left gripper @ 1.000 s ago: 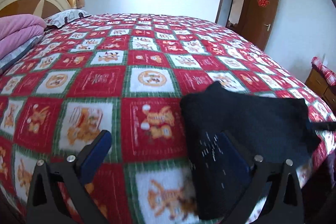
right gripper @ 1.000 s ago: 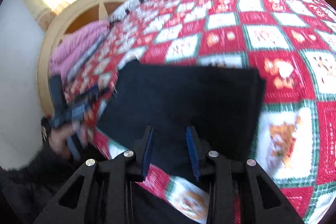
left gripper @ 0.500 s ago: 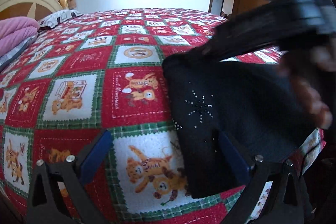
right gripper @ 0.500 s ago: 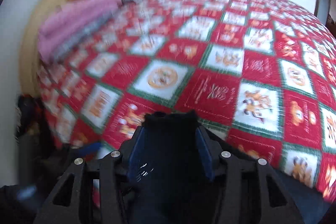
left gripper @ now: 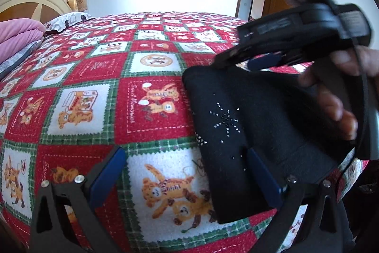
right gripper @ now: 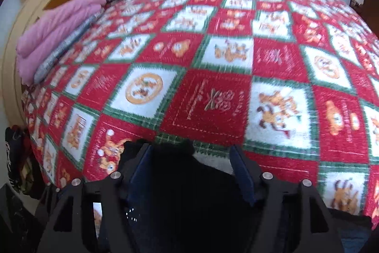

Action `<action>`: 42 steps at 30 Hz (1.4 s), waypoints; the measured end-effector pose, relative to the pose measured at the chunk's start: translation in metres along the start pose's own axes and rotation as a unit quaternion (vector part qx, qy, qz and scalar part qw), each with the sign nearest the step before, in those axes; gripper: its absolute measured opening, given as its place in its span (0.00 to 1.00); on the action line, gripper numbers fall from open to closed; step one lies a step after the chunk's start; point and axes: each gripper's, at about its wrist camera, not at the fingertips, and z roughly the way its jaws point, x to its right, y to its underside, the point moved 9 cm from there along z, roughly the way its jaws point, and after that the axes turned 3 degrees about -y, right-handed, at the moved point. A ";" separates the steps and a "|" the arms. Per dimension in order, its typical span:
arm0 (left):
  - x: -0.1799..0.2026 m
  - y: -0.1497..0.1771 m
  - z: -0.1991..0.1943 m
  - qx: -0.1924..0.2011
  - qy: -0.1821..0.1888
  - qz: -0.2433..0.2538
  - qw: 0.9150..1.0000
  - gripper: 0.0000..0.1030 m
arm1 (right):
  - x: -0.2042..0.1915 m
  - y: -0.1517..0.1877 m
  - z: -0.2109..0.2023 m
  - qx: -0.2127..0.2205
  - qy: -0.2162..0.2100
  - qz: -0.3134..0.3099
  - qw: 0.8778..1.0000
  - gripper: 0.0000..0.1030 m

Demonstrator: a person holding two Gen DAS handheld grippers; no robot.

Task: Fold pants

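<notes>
The black pants [left gripper: 255, 125] lie folded on the bed [left gripper: 151, 63], near its edge at my 5 o'clock in the left view, with a small star of shiny beads [left gripper: 225, 121] on top. My left claw [left gripper: 184, 172] is wide open and holds nothing; one finger lies over the pants. My right claw [right gripper: 191, 170] is open too, with the dark cloth between its fingers. A pink blanket [right gripper: 54, 32] is at 10 o'clock.

I see folded black pants [left gripper: 248, 125] at frame right on the bedspread [left gripper: 99, 87]. My left gripper [left gripper: 184, 170] is spread wide, lower frame; right gripper [left gripper: 265, 62] over the pants' upper edge.
</notes>
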 end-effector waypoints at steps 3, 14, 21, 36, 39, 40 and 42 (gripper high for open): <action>0.000 0.000 0.000 0.000 0.000 0.000 1.000 1.00 | 0.011 0.004 -0.032 0.036 0.003 0.011 0.999 0.65; 0.001 0.001 -0.001 -0.002 -0.005 -0.004 1.000 1.00 | 0.101 0.076 -0.121 0.089 0.030 0.102 0.990 0.67; 0.001 0.001 -0.001 0.000 -0.010 -0.002 1.000 1.00 | 0.120 0.112 -0.143 0.105 0.048 0.107 0.988 0.67; 0.001 0.001 -0.001 -0.001 -0.009 -0.001 1.000 1.00 | 0.139 0.115 -0.130 0.144 0.061 0.087 0.984 0.67; 0.001 0.001 -0.002 -0.001 -0.007 0.001 1.000 1.00 | 0.143 0.117 -0.144 0.164 0.029 0.125 0.978 0.67; 0.001 0.001 -0.003 -0.001 -0.006 0.001 1.000 1.00 | 0.147 0.120 -0.150 0.169 0.037 0.138 0.975 0.67; 0.000 -0.001 -0.005 -0.003 -0.002 -0.003 1.000 1.00 | 0.154 0.126 -0.159 0.178 0.043 0.156 0.971 0.67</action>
